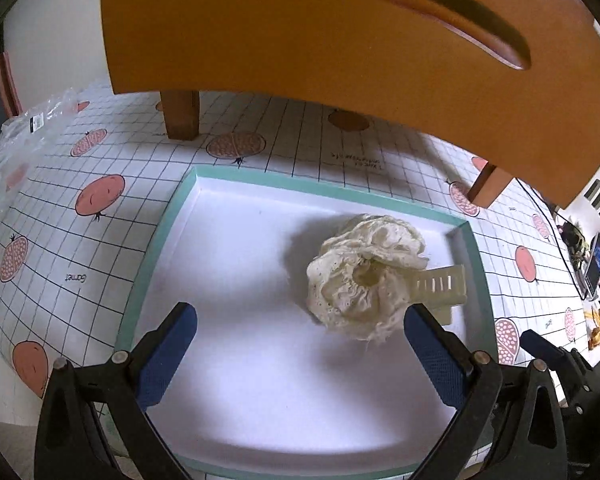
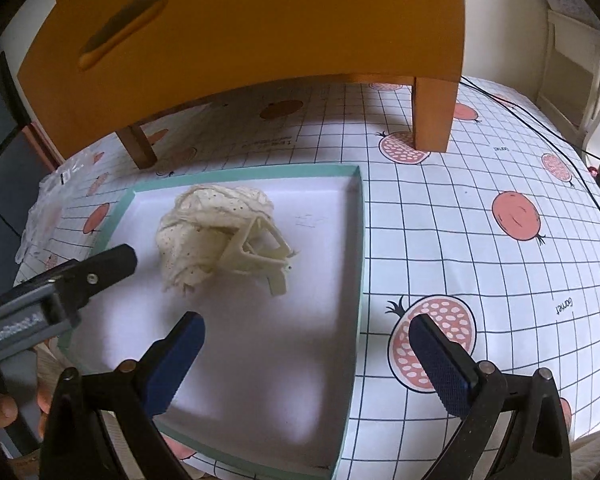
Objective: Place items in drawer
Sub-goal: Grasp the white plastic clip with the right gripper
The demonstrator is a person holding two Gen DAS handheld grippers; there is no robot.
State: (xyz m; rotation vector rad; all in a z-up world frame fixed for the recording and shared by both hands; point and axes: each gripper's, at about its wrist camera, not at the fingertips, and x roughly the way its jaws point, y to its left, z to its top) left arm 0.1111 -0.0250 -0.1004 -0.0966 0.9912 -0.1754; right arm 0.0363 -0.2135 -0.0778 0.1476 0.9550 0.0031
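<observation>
- The cream lace scrunchie point(image 1: 364, 272), bunched around a cream plastic claw hair clip point(image 1: 440, 286), lies in the shallow white tray with a teal rim point(image 1: 156, 236), ahead of the left claw point(image 1: 300, 352) and right of its centre line.
- Left claw: spread wide, holding nothing; its right blue pad point(image 1: 432, 356) sits just beside the fabric.
- Right claw point(image 2: 306, 356): equally wide, empty, straddling the tray's right rim; the bundle lies ahead to its left.
- Risk: the clip is tangled in the fabric, so gripping lace alone may let it drop.
- The orange wooden drawer front point(image 1: 300, 28) looks shut and overhangs ahead; headroom is limited, and the tray floor near the left claw is free.
</observation>
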